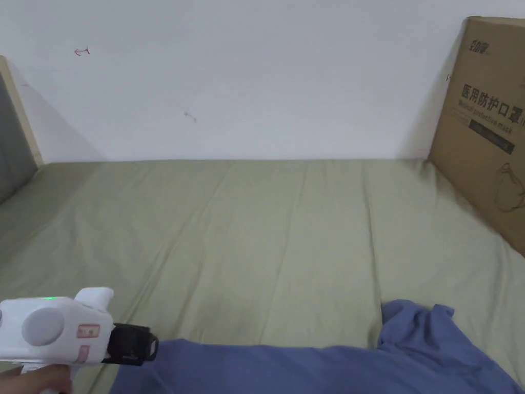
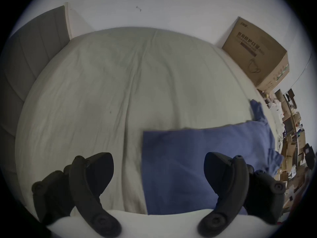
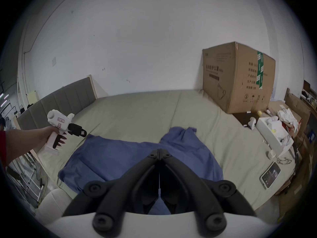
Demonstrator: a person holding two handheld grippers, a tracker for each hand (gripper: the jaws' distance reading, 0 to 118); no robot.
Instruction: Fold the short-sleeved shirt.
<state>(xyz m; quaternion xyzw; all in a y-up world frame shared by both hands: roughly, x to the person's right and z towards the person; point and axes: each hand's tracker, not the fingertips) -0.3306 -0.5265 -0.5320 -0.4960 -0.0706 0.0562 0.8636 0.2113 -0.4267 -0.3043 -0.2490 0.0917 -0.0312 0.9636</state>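
Head view: blue shirt (image 1: 318, 367) flat on bed (image 1: 256, 231) at near edge, left claw (image 1: 134, 345) just beside its left edge. Left gripper view: left claw (image 2: 158, 169) wide open above shirt's (image 2: 188, 155) left edge, gripping nothing. Right gripper view: right claw (image 3: 159, 151) closed tip to tip, empty, above shirt (image 3: 120, 154).
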